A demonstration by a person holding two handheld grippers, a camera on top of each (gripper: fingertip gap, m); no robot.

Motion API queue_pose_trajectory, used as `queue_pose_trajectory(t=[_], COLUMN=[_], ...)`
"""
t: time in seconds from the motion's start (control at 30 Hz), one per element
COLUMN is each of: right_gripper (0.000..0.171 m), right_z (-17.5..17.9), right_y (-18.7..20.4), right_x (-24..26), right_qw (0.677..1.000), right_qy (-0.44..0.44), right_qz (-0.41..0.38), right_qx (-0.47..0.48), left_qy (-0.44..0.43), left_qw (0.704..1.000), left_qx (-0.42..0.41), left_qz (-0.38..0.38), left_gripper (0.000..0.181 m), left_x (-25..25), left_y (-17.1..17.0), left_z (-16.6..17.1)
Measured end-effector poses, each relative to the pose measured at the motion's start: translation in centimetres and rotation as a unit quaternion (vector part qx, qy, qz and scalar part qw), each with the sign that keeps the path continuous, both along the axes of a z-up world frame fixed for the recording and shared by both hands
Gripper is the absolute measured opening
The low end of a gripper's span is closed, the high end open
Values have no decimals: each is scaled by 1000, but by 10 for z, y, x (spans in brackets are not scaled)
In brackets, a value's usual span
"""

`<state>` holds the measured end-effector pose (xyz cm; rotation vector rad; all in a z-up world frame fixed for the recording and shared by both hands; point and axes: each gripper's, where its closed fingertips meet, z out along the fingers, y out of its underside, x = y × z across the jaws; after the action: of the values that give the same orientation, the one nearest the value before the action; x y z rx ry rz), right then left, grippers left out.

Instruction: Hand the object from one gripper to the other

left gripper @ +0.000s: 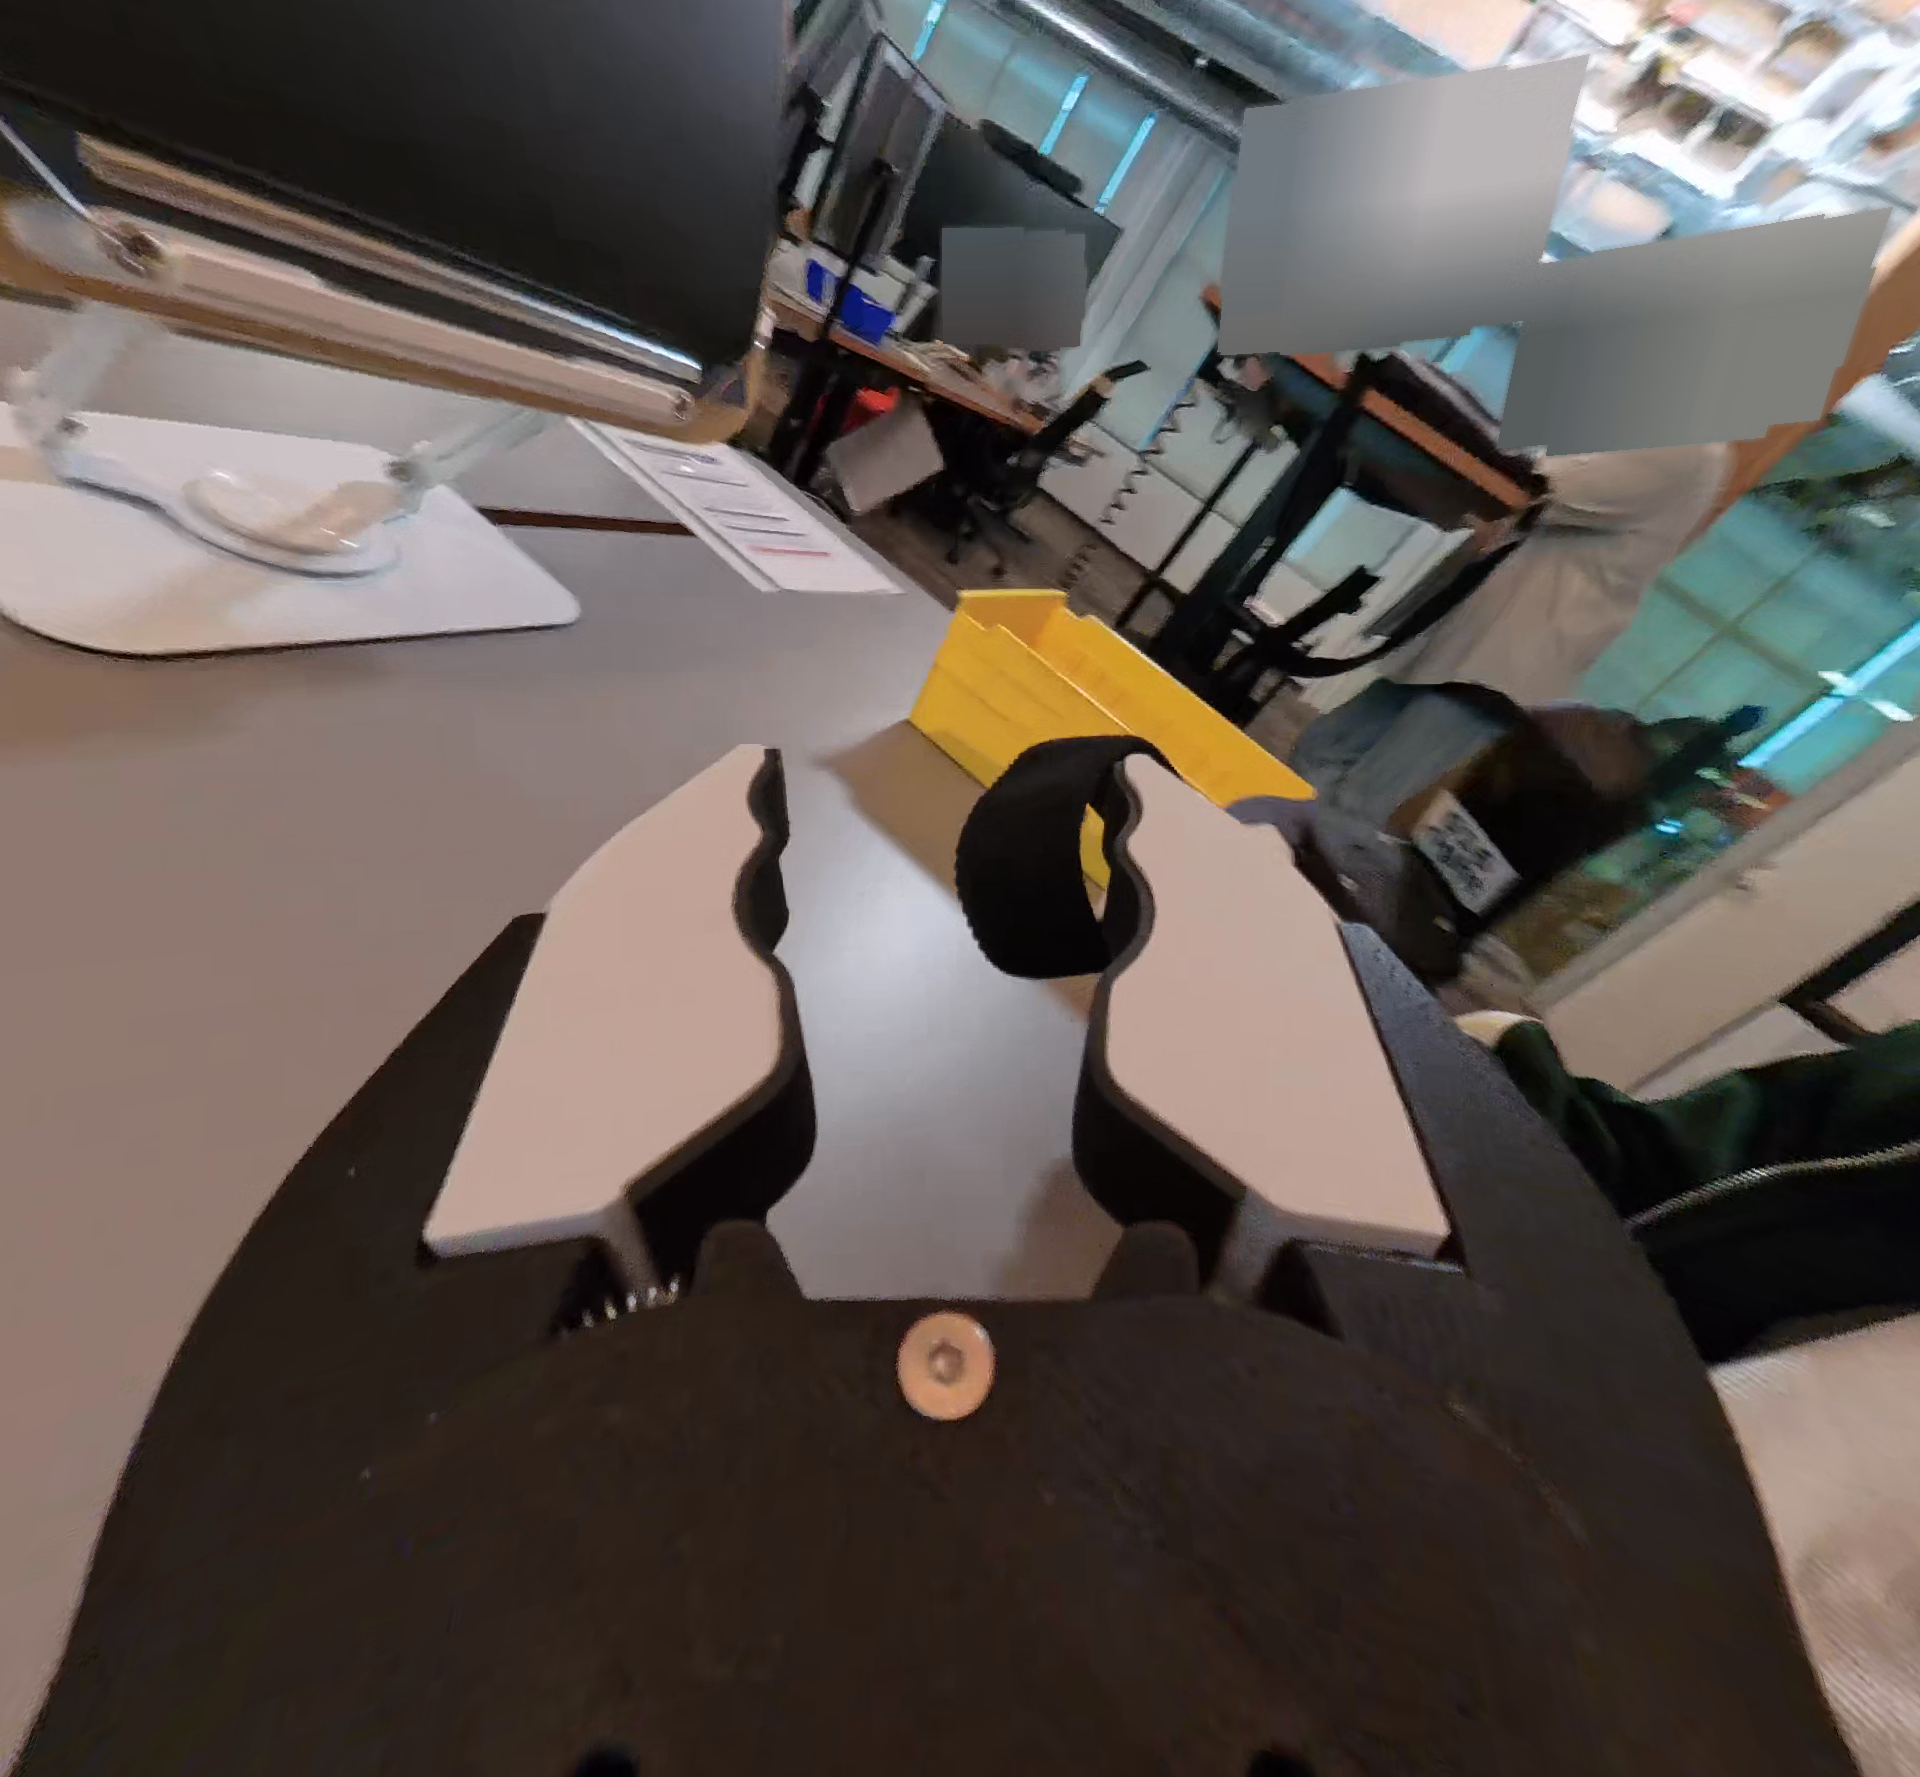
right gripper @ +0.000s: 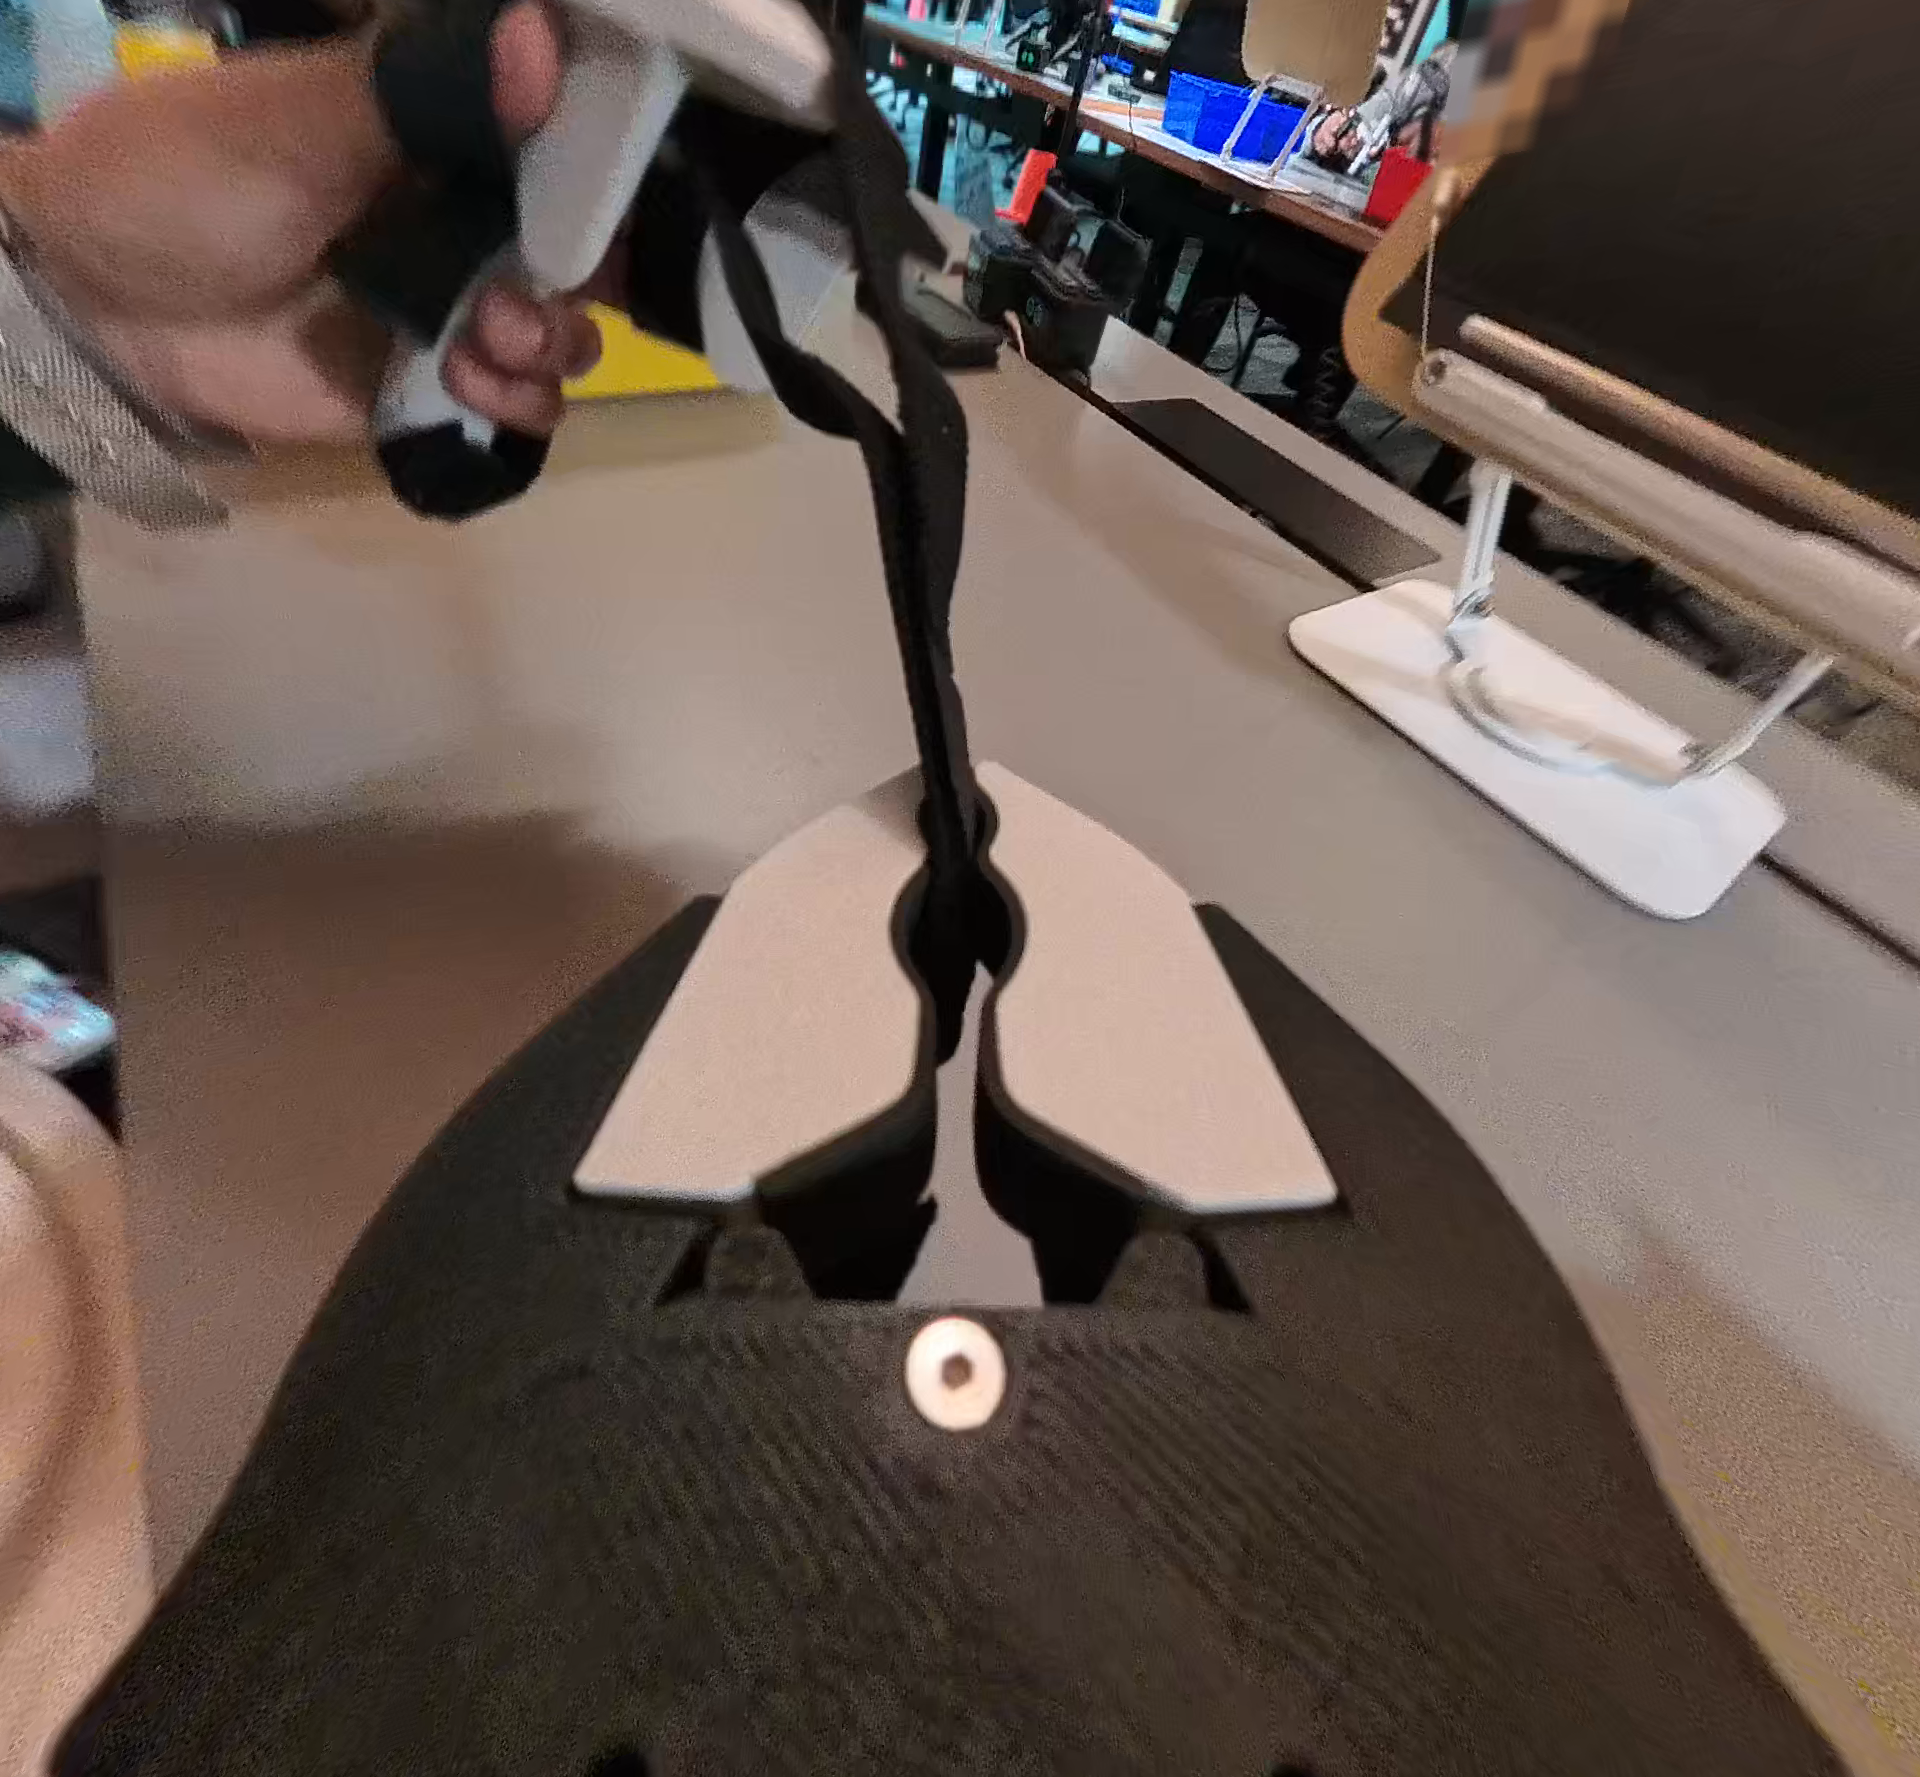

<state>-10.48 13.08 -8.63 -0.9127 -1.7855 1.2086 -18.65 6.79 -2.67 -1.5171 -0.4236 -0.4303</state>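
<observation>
A black strap (right gripper: 925, 584) runs from my right gripper (right gripper: 951, 792) up toward my left gripper (right gripper: 665, 96), which a hand holds at the upper left of the right wrist view. My right gripper is shut on the strap's lower end above the grey table (right gripper: 1195, 896). In the left wrist view my left gripper (left gripper: 951, 771) is open. A loop of the strap (left gripper: 1023, 865) lies against its right finger (left gripper: 1226, 896), and the left finger (left gripper: 665, 896) stands clear of it.
A yellow bin (left gripper: 1049, 678) stands on the table just beyond my left gripper. A dark monitor (left gripper: 416, 65) on a white stand base (left gripper: 260, 564) is at the left; the base also shows in the right wrist view (right gripper: 1538, 740). A paper sheet (left gripper: 748, 522) lies near the far edge.
</observation>
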Motion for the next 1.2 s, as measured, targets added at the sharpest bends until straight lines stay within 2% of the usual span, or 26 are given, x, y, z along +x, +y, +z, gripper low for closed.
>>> queue_pose_trajectory(t=[0.17,0.33,0.43,0.5,0.7,0.9,0.97,1.07,1.1,1.2], right_gripper=[0,0,0,0,0,0,0,0,0,0], right_z=[5,2,5,9,8,14,14,10,8,3], right_y=[23,31,42,50,45,37,33,22,17,1], right_x=[-1,-3,-3,-2,-3,-1,0,0,1,4], right_qw=[992,987,987,984,961,924,918,921,922,917], right_qy=[-16,-29,-21,-13,-38,-60,-64,-77,-84,-109], right_qz=[-3,-2,-14,-16,5,58,70,88,96,127], right_qx=[-124,-155,-161,-179,-272,-374,-385,-372,-367,-362], left_qy=[-69,-148,-237,-247,-162,10,84,187,209,236], left_qw=[991,967,939,940,966,982,981,973,969,963], left_qx=[-19,-31,3,50,96,-6,7,47,61,107], left_qz=[-112,-205,-250,-230,-180,-187,-176,-131,-113,-76], left_gripper=[58,59,59,52,53,51,51,64,67,61], left_x=[25,42,41,26,18,45,53,61,62,61], left_y=[10,8,0,-5,4,23,27,31,31,25], left_z=[-14,-27,-21,-15,-21,-64,-58,-37,-30,-9])
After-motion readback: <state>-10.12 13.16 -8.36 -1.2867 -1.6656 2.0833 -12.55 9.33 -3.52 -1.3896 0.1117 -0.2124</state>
